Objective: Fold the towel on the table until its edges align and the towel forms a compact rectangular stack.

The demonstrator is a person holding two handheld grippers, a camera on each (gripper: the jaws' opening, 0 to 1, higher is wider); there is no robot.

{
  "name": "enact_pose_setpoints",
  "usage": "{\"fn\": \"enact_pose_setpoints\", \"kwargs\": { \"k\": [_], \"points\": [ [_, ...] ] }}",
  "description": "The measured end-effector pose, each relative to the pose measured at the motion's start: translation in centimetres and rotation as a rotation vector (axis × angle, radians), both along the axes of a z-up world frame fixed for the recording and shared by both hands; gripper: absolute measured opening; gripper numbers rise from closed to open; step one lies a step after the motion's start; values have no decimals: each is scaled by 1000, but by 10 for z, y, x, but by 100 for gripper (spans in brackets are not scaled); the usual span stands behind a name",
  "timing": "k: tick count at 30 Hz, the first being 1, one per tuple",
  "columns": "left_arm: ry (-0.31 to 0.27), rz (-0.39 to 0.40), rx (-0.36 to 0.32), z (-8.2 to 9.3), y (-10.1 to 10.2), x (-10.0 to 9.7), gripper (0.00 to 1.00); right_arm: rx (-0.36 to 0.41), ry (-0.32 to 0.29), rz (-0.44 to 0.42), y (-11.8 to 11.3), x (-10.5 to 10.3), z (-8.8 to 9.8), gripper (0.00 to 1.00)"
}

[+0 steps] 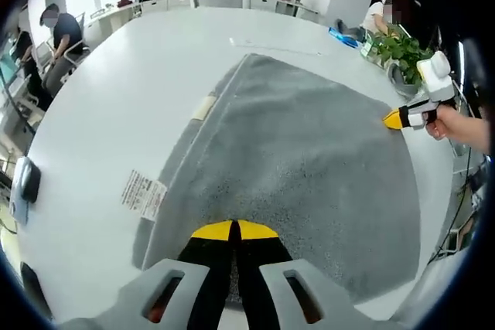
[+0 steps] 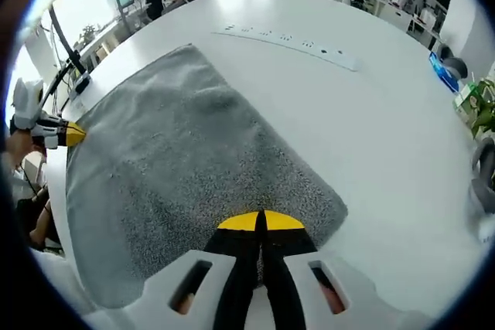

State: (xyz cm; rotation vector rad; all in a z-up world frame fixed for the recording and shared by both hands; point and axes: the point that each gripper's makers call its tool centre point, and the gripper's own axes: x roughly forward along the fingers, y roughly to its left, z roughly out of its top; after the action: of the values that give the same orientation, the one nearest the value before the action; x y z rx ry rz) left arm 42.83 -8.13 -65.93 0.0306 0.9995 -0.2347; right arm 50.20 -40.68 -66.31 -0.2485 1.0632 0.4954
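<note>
A grey towel (image 1: 294, 160) lies spread flat on the white table (image 1: 147, 67), with a white care label (image 1: 143, 194) sticking out at one edge. My left gripper (image 1: 233, 229) has its yellow-tipped jaws pressed together at the towel's near edge. In the right gripper view it sits at the towel's left corner (image 2: 71, 135). My right gripper (image 2: 261, 222) is likewise shut on the towel (image 2: 178, 160) at its near edge. Seen from the left gripper view, it is held by a hand at the towel's right corner (image 1: 398, 119).
A long white power strip (image 2: 294, 40) lies on the table beyond the towel. A potted plant (image 1: 398, 48) and a blue item (image 1: 344, 36) stand near the far edge. A dark object (image 1: 27, 179) sits at the left rim. People sit at desks behind.
</note>
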Motion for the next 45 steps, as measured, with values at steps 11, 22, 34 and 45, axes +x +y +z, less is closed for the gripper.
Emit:
{"fn": "enact_pose_setpoints", "kwargs": {
  "k": [11, 22, 34, 45],
  "points": [
    [10, -61, 20, 0, -5, 17, 1, -4, -1, -44, -11, -16, 0, 0],
    [9, -119, 46, 0, -8, 26, 1, -4, -12, -60, -15, -30, 0, 0],
    [24, -187, 69, -1, -12, 39, 1, 9, -15, -89, -18, -42, 1, 0],
    [2, -235, 114, 1, -15, 47, 1, 5, -25, -107, -20, -52, 1, 0]
  ]
}}
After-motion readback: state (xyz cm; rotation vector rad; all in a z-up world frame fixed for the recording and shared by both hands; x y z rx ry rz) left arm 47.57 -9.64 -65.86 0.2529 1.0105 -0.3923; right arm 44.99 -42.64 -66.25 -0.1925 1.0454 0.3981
